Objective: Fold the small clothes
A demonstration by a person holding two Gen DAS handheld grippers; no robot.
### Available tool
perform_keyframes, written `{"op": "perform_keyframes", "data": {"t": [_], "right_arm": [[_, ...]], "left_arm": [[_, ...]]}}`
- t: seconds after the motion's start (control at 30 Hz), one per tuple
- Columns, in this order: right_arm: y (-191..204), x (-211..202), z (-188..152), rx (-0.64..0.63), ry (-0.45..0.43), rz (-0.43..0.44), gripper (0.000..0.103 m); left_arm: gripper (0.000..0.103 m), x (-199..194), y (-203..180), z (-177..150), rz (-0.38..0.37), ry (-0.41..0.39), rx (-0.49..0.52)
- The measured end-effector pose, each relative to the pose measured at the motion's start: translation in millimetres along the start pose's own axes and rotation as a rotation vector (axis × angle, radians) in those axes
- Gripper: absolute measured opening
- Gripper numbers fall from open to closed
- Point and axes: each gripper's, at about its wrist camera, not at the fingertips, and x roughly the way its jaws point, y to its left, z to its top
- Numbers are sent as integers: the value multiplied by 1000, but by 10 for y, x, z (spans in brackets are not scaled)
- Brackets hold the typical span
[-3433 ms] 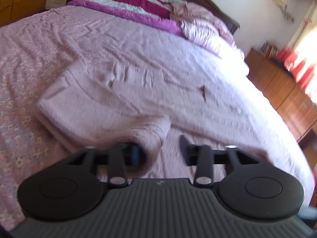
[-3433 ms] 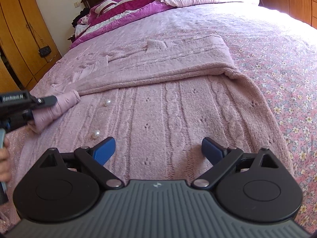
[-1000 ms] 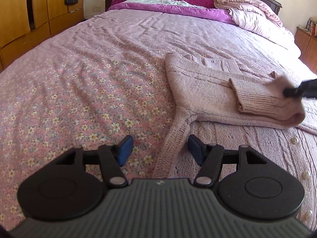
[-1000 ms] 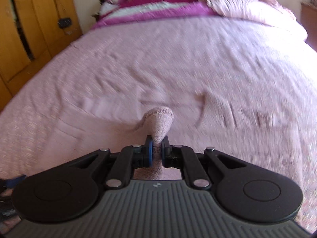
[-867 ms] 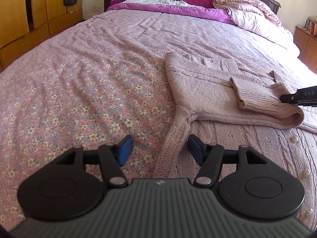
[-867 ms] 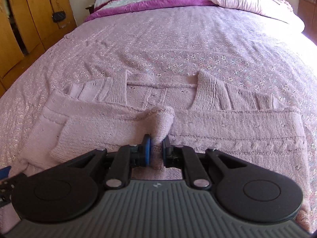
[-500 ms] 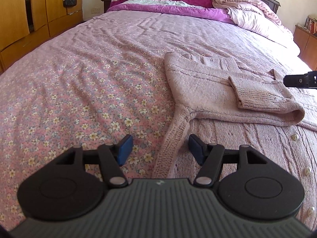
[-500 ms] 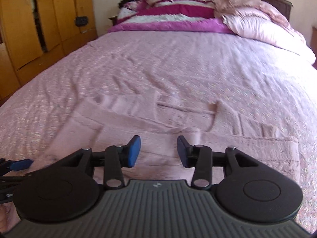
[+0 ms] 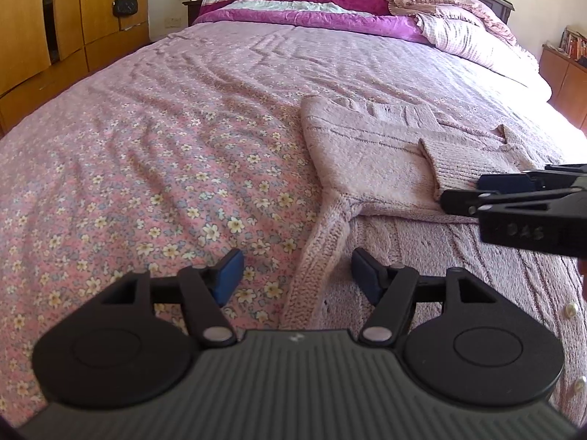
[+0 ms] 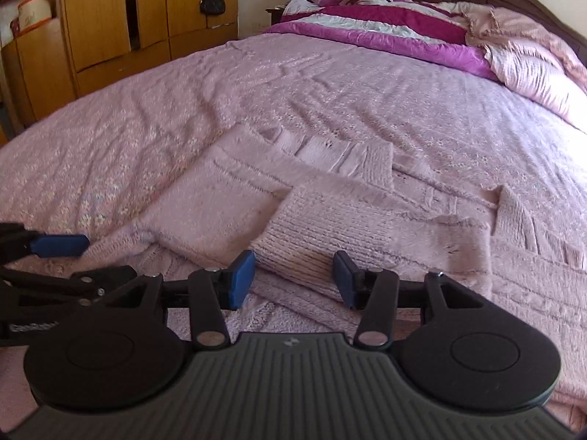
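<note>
Right tool (image 10: 291, 278): jaws opening, blue pads apart, nothing pressed between them. A second ago it was pinched shut on the ribbed sleeve cuff (image 10: 312, 242); now the cuff lies released on top of the pink cardigan (image 9: 370, 157), just ahead of the pads and free of them. The tool has also drawn back toward the near side of the garment.

Left tool (image 9: 297, 275): open, also widening slightly, hovering in the same spot as before over the cardigan's left side edge, which runs up between its pads without being touched.

Cardigan lies flat on the bed (image 9: 154, 154), on the floral cover, well short of the striped quilt (image 9: 312, 3) at the head (buttons show at lower right in the left wrist view).

Reading: this sleeve fold looks done, with the sleeve laid across the body. The right tool is free for the next grasp; likely a side or hem fold follows, the left tool being already placed at the edge.
</note>
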Motion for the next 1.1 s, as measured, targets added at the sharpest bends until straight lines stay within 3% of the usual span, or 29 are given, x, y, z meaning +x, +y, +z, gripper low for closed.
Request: {"op": "perform_keyframes", "data": {"t": [0.17, 0.27, 0.33, 0.7, 0.9, 1.1], "right_arm": [[22, 114, -32, 2, -4, -6, 54], [37, 120, -35, -23, -15, -23, 33], [49, 90, -29, -28, -22, -23, 7], [-488, -539, 108, 181, -177, -58, 4], [-1051, -1016, 43, 297, -251, -158, 4], [-1572, -1245, -247, 411, -248, -265, 4]], "left_arm": [[69, 10, -11, -8, 0, -3, -1], [69, 19, -18, -13, 2, -4, 5], [69, 20, -16, -11, 1, -2, 4], [70, 24, 1, -15, -5, -3, 4], [70, 25, 0, -18, -5, -3, 5], [70, 26, -20, -19, 3, -4, 15]]}}
